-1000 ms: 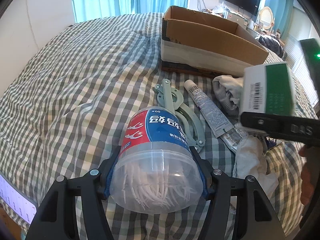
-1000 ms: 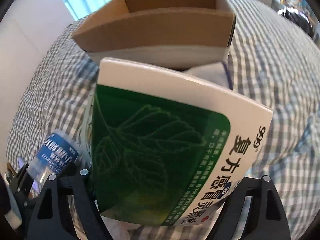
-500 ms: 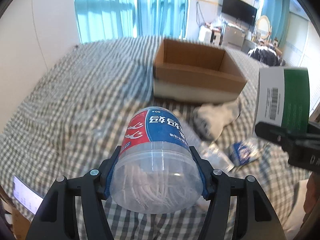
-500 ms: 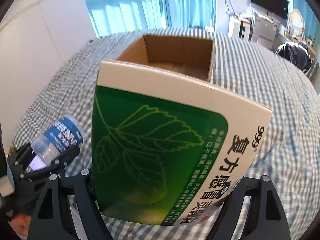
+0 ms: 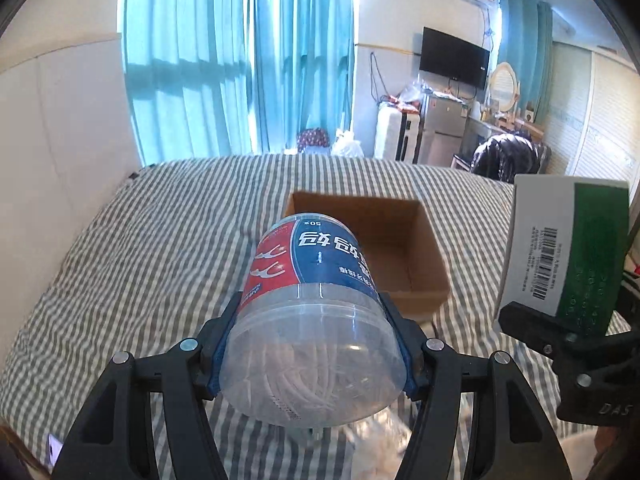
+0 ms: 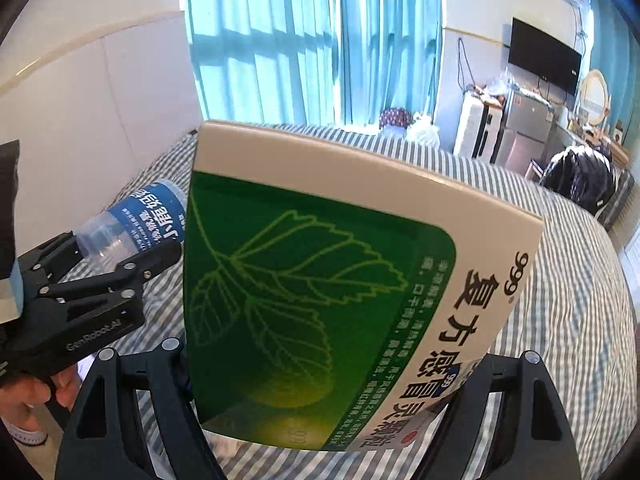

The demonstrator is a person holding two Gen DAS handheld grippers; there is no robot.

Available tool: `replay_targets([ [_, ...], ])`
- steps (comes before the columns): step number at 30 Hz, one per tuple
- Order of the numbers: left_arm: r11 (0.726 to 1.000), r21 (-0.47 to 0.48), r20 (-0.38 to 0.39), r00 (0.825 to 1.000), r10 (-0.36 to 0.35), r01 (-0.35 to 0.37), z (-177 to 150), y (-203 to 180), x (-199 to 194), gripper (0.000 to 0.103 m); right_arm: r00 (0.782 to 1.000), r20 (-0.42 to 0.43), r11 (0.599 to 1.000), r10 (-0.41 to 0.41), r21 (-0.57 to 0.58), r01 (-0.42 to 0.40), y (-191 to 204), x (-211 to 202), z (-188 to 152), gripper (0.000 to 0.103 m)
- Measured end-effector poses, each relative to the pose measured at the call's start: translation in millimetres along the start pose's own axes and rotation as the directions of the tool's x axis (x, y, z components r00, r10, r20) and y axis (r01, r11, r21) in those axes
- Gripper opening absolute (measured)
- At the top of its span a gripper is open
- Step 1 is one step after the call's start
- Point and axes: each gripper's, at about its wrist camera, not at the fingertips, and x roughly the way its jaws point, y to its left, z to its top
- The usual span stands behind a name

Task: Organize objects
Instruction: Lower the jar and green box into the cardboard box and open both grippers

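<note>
My left gripper (image 5: pixel 312 340) is shut on a clear plastic jar of floss picks (image 5: pixel 312 312) with a red and blue label, held in the air above the bed. The jar also shows in the right wrist view (image 6: pixel 136 220). My right gripper (image 6: pixel 320 368) is shut on a green and white medicine box (image 6: pixel 340 292), which also shows at the right of the left wrist view (image 5: pixel 568 248). An open cardboard box (image 5: pixel 400 256) lies on the checked bedcover beyond the jar; its visible inside is bare. The medicine box hides it in the right wrist view.
The checked bed (image 5: pixel 152 248) fills the lower view. A crumpled clear wrapper (image 5: pixel 380 440) lies below the jar. Teal curtains (image 5: pixel 240 60), a wall television (image 5: pixel 454 58), a small fridge (image 5: pixel 444 132) and a dark chair (image 5: pixel 504 156) stand beyond the bed.
Both grippers have risen and tilted up with their loads. The cardboard box now looks farther and lower; the hanger, tube and cloth have dropped out of view.
</note>
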Motion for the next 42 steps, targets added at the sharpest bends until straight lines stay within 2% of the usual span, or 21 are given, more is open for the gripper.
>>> replay_targets([
  [4, 1.0, -0.019, -0.01, 1.0, -0.011, 0.011, 23, 4, 37, 0.065, 1.0, 0.022, 1.0, 0.001, -0.017, -0.001, -8, 17, 26, 0.082],
  [12, 0.999, -0.048, -0.023, 1.0, -0.022, 0.021, 57, 15, 113, 0.065, 0.999, 0.039, 0.999, -0.011, -0.035, 0.012, -29, 84, 79, 0.082],
  [17, 0.999, -0.031, -0.042, 0.999, -0.027, 0.026, 69, 8, 157, 0.065, 1.0, 0.024, 0.999, -0.012, -0.035, 0.013, -39, 131, 94, 0.082],
  [23, 0.999, 0.0, -0.073, 0.997, -0.039, 0.039, 66, -1, 193, 0.065, 1.0, -0.017, 1.0, -0.018, -0.02, 0.018, -54, 180, 98, 0.082],
  [31, 0.998, 0.032, -0.115, 0.992, -0.049, 0.053, 48, -7, 214, 0.065, 0.997, -0.077, 0.999, 0.015, 0.029, -0.013, -66, 213, 76, 0.085],
  [32, 0.998, 0.029, -0.119, 0.991, -0.055, 0.058, 46, -6, 215, 0.065, 0.996, -0.084, 0.999, 0.024, 0.039, -0.021, -68, 215, 76, 0.087],
  [34, 0.998, 0.016, -0.118, 0.991, -0.06, 0.062, 44, -5, 213, 0.066, 0.997, -0.066, 0.997, 0.038, 0.071, -0.033, -73, 212, 75, 0.101],
  [35, 0.998, 0.008, -0.124, 0.99, -0.067, 0.068, 45, -4, 212, 0.066, 0.998, -0.047, 0.996, 0.04, 0.08, -0.036, -75, 208, 74, 0.103],
  [37, 0.998, -0.003, -0.128, 0.99, -0.064, 0.064, 46, -3, 208, 0.073, 1.0, -0.01, 0.996, 0.03, 0.084, -0.029, -78, 200, 77, 0.103],
  [39, 0.998, -0.011, -0.106, 0.992, -0.066, 0.066, 49, -1, 200, 0.087, 1.0, 0.011, 0.998, -0.002, 0.067, 0.001, -76, 188, 82, 0.103],
  [42, 0.999, -0.007, -0.063, 0.998, -0.032, 0.032, 57, -1, 179, 0.095, 0.999, 0.035, 0.998, -0.018, 0.057, 0.016, -74, 169, 89, 0.103],
])
